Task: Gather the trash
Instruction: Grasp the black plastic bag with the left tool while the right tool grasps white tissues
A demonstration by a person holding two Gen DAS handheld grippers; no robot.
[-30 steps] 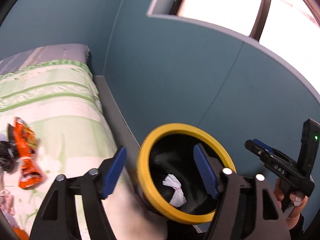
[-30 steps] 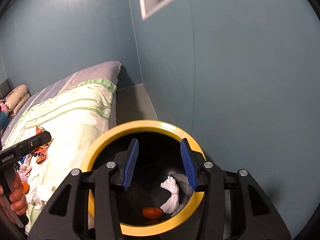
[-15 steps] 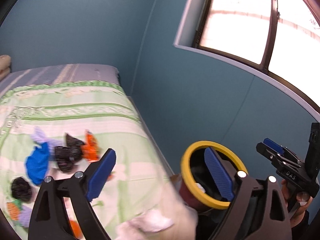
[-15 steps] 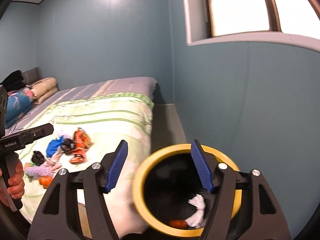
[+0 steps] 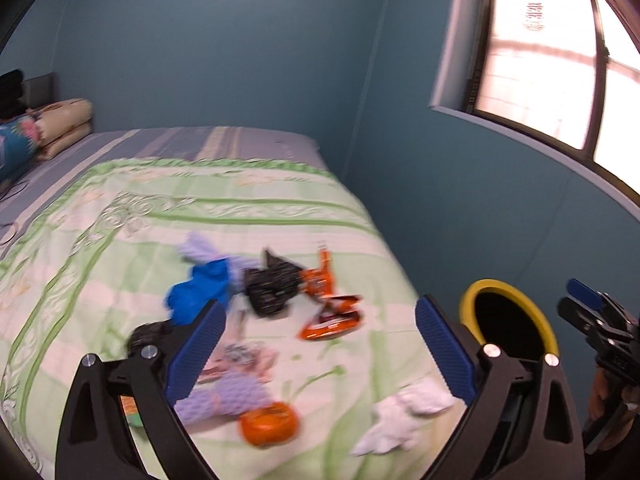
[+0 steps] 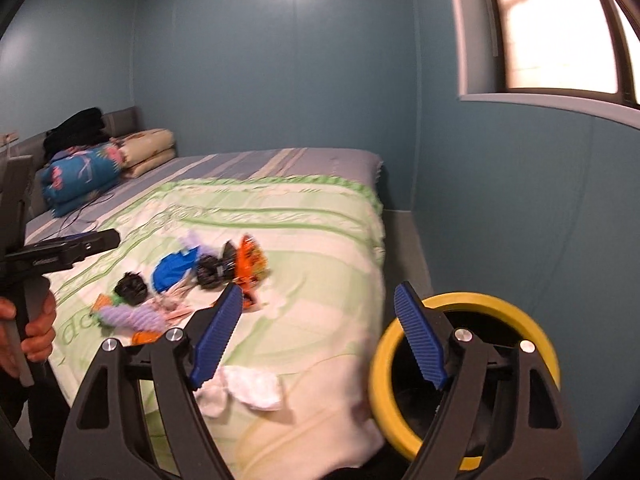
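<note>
Change since earlier: both grippers have swung off the bin mouth toward the bed, and the litter pile has come into full view.
Left gripper [image 5: 316,344]: jaws have just been opening and stand wide apart, nothing between the blue pads; it hovers over the quilt.
Right gripper [image 6: 318,338]: jaws have just been opening, apart and empty; one finger crosses the bin's rim in its own view.
Bin [image 6: 464,376]: yellow-rimmed, black inside, on the floor just beside the bed's near corner, below the window [image 6: 560,28].
Trash [image 5: 276,292]: scattered mid-quilt, orange wrappers, black crumpled bags, a blue piece and lilac knitted bits close together.
White tissue [image 5: 404,412]: apart from the pile, near the bed edge toward the bin.
Bed [image 6: 312,216]: green-patterned quilt, folded bedding [image 6: 84,176] at the far end.
Hands: each grips a handle at the other camera's edge.
</note>
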